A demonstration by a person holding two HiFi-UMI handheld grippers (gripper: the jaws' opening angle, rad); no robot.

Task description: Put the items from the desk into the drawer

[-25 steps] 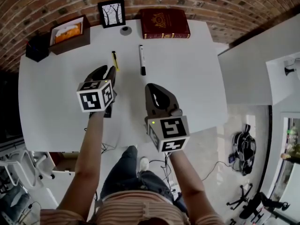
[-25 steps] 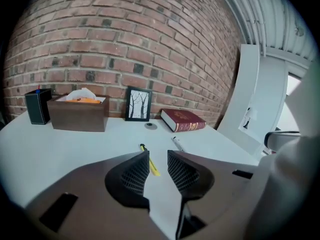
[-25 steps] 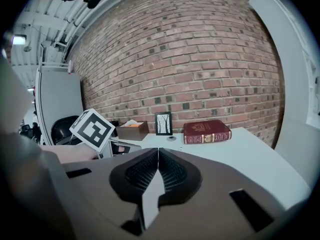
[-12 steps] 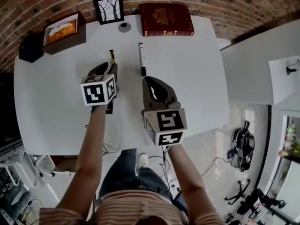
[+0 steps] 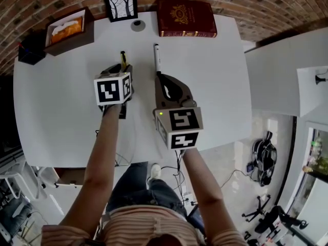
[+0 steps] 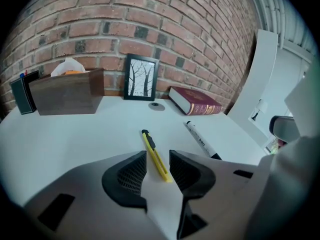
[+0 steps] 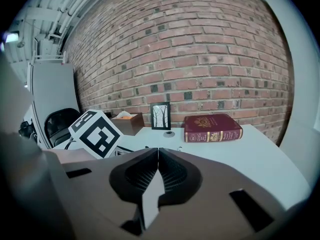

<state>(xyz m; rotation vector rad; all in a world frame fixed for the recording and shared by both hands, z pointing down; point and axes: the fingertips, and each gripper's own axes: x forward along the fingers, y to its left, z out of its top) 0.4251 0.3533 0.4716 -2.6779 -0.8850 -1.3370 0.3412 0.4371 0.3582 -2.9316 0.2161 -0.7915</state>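
The left gripper [image 5: 119, 68] is pointing down at the white tabletop [image 5: 215, 86], and its jaws are standing spread, having just been opening. A yellow knife [image 6: 155, 156] is lying flat on the tabletop between them, its black end pointing away toward the wall. The pads are sitting either side of its near end without pressing on it.

The right gripper [image 7: 158, 159] is hovering just beside the left one, and its jaws are pressing together with nothing between them. In the head view its tip is sitting right at the near end of a marker [image 5: 157, 53]; I cannot tell whether it is touching. The marker is lying roughly parallel to the knife, on its right.

Along the brick wall, a red book [image 5: 185, 18] is lying flat, a framed picture [image 5: 121, 4] is standing upright, and a brown tissue box [image 5: 69, 29] is sitting near a black holder [image 5: 31, 47]. A small round disc [image 5: 137, 25] is resting in front of the picture.
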